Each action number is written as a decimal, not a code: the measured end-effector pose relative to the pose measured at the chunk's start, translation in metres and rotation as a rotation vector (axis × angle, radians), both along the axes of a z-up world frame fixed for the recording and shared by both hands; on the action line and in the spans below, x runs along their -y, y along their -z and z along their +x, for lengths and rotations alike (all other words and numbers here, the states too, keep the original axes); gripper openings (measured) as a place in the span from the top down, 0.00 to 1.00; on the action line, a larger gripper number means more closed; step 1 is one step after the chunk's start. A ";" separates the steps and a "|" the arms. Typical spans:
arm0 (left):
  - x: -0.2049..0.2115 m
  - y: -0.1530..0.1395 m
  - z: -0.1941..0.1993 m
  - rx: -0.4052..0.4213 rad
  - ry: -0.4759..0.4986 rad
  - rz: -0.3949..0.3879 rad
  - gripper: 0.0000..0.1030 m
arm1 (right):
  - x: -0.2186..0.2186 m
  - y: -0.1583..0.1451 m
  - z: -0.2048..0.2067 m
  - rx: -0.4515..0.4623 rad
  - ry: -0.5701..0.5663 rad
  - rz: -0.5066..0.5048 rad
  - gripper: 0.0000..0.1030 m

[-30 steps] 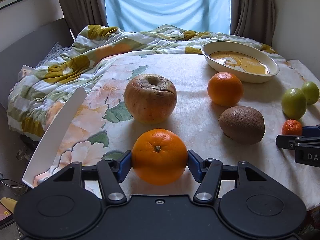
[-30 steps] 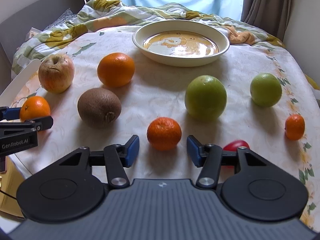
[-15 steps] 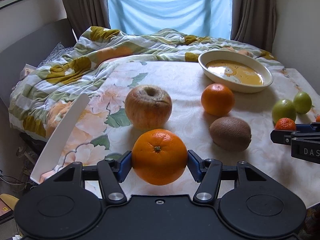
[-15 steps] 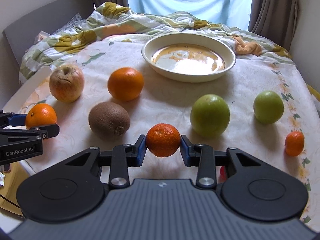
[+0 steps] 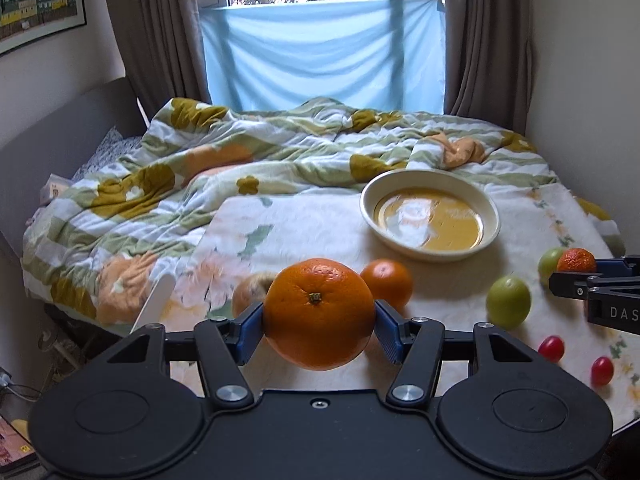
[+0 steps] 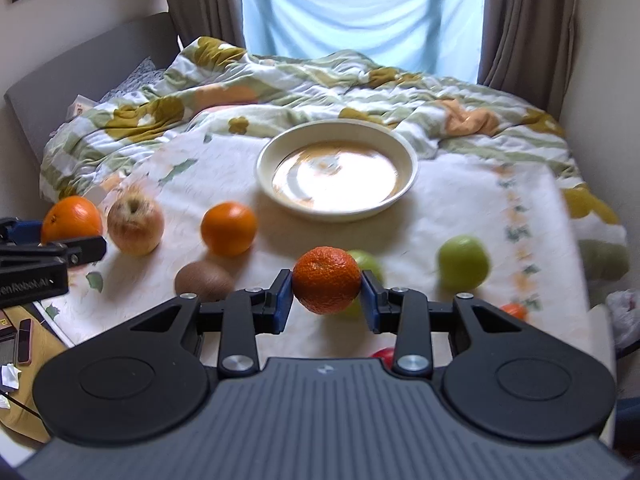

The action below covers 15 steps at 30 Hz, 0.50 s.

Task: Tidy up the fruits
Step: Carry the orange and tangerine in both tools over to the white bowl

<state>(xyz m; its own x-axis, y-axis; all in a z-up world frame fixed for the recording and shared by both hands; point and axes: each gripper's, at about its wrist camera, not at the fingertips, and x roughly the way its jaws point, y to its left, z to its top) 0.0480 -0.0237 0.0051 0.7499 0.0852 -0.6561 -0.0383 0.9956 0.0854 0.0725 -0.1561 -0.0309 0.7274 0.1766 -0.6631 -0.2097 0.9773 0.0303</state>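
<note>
My left gripper [image 5: 319,316] is shut on a large orange [image 5: 319,313] and holds it above the table; it also shows in the right wrist view [image 6: 71,219]. My right gripper [image 6: 327,289] is shut on a small mandarin [image 6: 326,285], lifted above the table; it shows at the right edge of the left wrist view [image 5: 576,261]. A cream bowl [image 6: 280,152] with an orange inside stands at the far middle of the table, empty. On the cloth lie an apple [image 6: 135,225], a second orange [image 6: 228,228], a kiwi [image 6: 203,280] and green fruits [image 6: 463,262].
A rumpled flowered duvet [image 5: 224,168] covers the bed behind the table. Two small red fruits [image 5: 551,349] lie near the right front. Another small mandarin [image 6: 514,311] lies at the right. A white board [image 5: 154,304] leans at the table's left edge.
Both grippers have risen and pulled back with their fruit, so the table looks lower and farther. A second ago the right gripper was open around the mandarin; it closed on it and lifted it.
</note>
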 end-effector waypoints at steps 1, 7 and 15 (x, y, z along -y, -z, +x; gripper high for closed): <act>0.002 -0.005 0.003 0.004 0.004 -0.003 0.39 | 0.006 -0.006 0.001 0.004 0.003 -0.005 0.50; 0.014 -0.036 0.029 0.051 0.042 -0.035 0.39 | 0.034 -0.042 0.015 0.037 -0.008 -0.029 0.50; 0.029 -0.059 0.101 0.071 0.137 -0.045 0.39 | 0.060 -0.081 0.062 0.078 -0.025 -0.018 0.50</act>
<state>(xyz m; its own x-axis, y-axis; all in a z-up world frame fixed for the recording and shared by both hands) 0.1488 -0.0527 0.0641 0.7968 -0.0488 -0.6022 0.0933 0.9947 0.0428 0.1343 -0.2159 0.0498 0.7722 0.1841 -0.6082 -0.2354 0.9719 -0.0046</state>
